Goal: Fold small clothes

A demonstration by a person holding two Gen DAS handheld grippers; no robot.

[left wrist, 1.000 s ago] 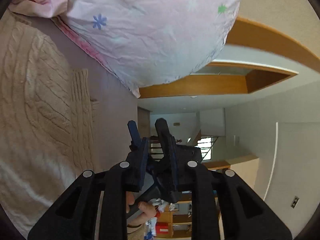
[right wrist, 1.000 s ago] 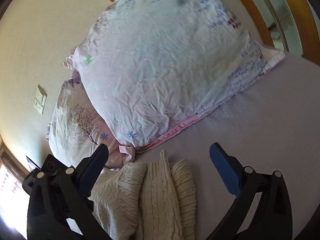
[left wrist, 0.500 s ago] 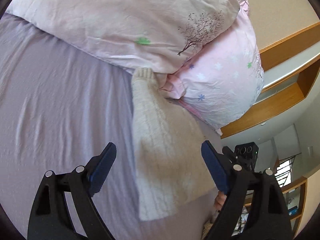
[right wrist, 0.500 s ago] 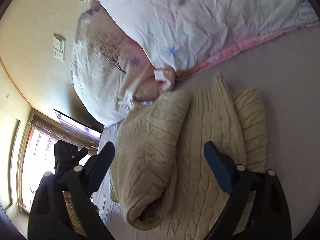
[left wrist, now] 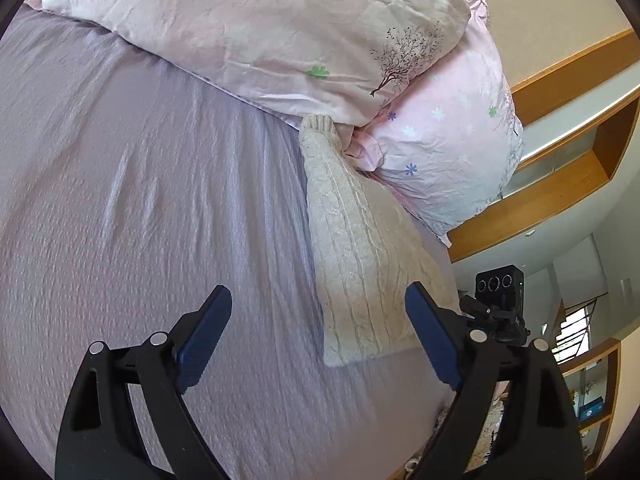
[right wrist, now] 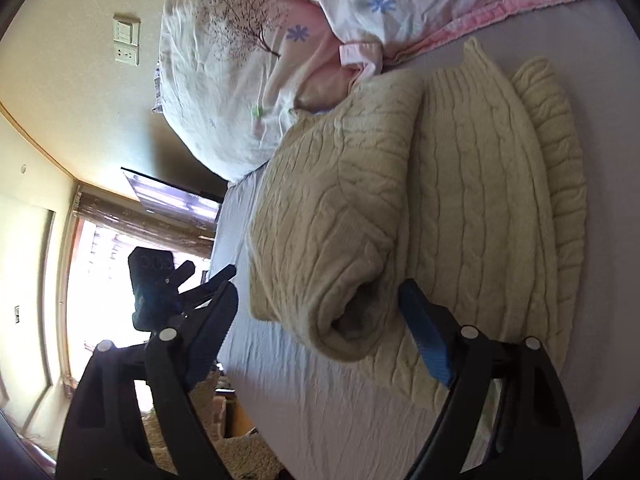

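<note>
While the cream cable-knit sweater [right wrist: 460, 208] lies folded on the lilac bedsheet [left wrist: 160, 200] with its far end touching the pillows [left wrist: 280, 36], a broad bare stretch of sheet opens to its left in the left wrist view. The left gripper [left wrist: 318, 304] and right gripper [right wrist: 316, 284] both hang above it with jaws spread wide, holding nothing. The sweater's near edge is cut off behind the right gripper's finger, and the bright window [right wrist: 100, 264] washes out that corner of the room.

bed [left wrist: 140, 200] lilac sheet | pillows [left wrist: 260, 40] | wall switch [right wrist: 127, 40] | bright window [right wrist: 92, 280]
</note>
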